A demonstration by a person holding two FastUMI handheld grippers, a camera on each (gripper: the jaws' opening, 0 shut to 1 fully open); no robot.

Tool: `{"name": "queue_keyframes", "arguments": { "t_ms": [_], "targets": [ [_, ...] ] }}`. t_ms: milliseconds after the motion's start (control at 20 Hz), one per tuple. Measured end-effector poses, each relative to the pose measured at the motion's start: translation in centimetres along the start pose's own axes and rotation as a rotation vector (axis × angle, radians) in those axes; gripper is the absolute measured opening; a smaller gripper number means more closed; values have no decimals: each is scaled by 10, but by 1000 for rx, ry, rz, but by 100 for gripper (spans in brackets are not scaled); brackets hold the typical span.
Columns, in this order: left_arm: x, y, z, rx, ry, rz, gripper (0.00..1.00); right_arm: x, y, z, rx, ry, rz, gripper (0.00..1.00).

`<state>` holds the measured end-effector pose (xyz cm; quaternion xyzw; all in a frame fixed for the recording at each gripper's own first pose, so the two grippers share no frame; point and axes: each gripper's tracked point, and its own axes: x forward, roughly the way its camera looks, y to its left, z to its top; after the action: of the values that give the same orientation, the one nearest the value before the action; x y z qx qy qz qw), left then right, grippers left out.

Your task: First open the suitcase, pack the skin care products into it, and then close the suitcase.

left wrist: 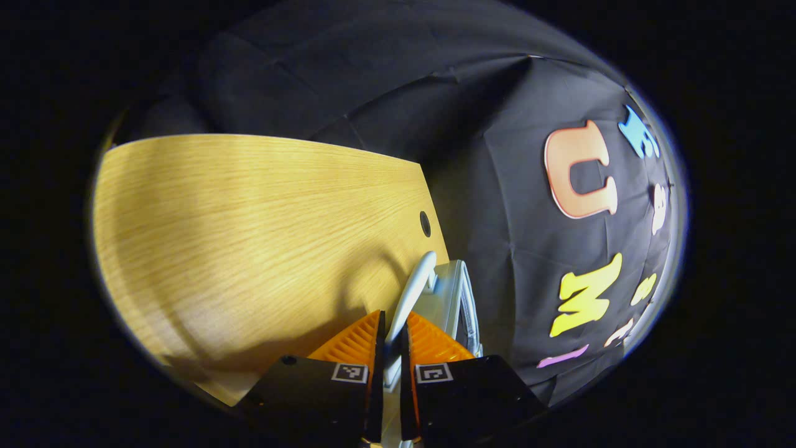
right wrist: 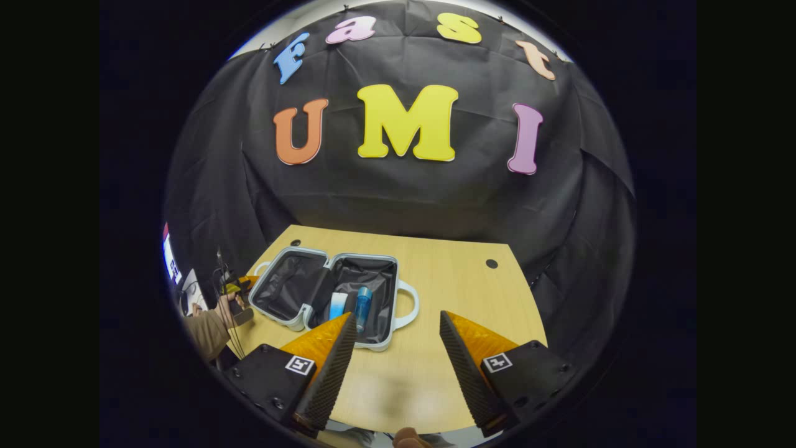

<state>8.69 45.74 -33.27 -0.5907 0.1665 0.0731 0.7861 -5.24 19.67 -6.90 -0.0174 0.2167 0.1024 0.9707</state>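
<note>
the left gripper point(left wrist: 392, 336) has its fingers clamped on the suitcase handle point(left wrist: 413, 289), likely to swing that half over and close the case. in the right gripper view, the right gripper point(right wrist: 398, 336) hovers with fingers wide apart above the tabletop point(right wrist: 448, 280). beyond it the suitcase point(right wrist: 292, 292) lies open, skin care products point(right wrist: 364, 305) resting in its right half, so packing looks done
</note>
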Motion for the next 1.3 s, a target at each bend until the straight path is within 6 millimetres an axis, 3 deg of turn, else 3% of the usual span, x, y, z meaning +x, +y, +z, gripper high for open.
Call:
{"name": "queue_keyframes", "arguments": {
  "t_ms": [50, 100, 150, 200, 450, 550, 750, 900, 1050, 1150, 1300],
  "targets": [
    [-1, 0, -3, 31, 8, 2, 11, -1, -2, -1, 6, -2, 4, 80],
    [-1, 0, -4, 63, 13, 17, 17, -1, -3, -2, 15, -3, 11, 80],
    [-1, -1, -2, 81, 10, 28, 6, -1, -7, -3, 24, -5, 16, 80],
    [-2, -5, 1, 89, 0, 37, 5, -1, -11, -1, 38, -9, 18, 80],
    [-19, -41, 15, 209, -23, 73, 3, 2, -35, 6, 71, -36, 39, 79],
    [-26, -80, 22, 282, -41, 59, 3, 0, -45, 11, 92, -45, 51, 80],
    [-35, -161, 13, 491, -114, 46, 3, 0, -73, 24, 133, -97, 44, 80],
    [-46, -209, -8, 661, -191, 63, 3, -3, -98, 31, 133, -143, 24, 80],
    [-55, -251, -41, 838, -251, 76, 3, -9, -116, 41, 126, -188, 21, 80],
    [-55, -274, -69, 956, -275, 54, 3, -12, -121, 44, 128, -207, 47, 79],
    [-52, -292, -103, 1073, -305, 91, 3, -12, -138, 45, 89, -224, 41, 79]
  ]
}}
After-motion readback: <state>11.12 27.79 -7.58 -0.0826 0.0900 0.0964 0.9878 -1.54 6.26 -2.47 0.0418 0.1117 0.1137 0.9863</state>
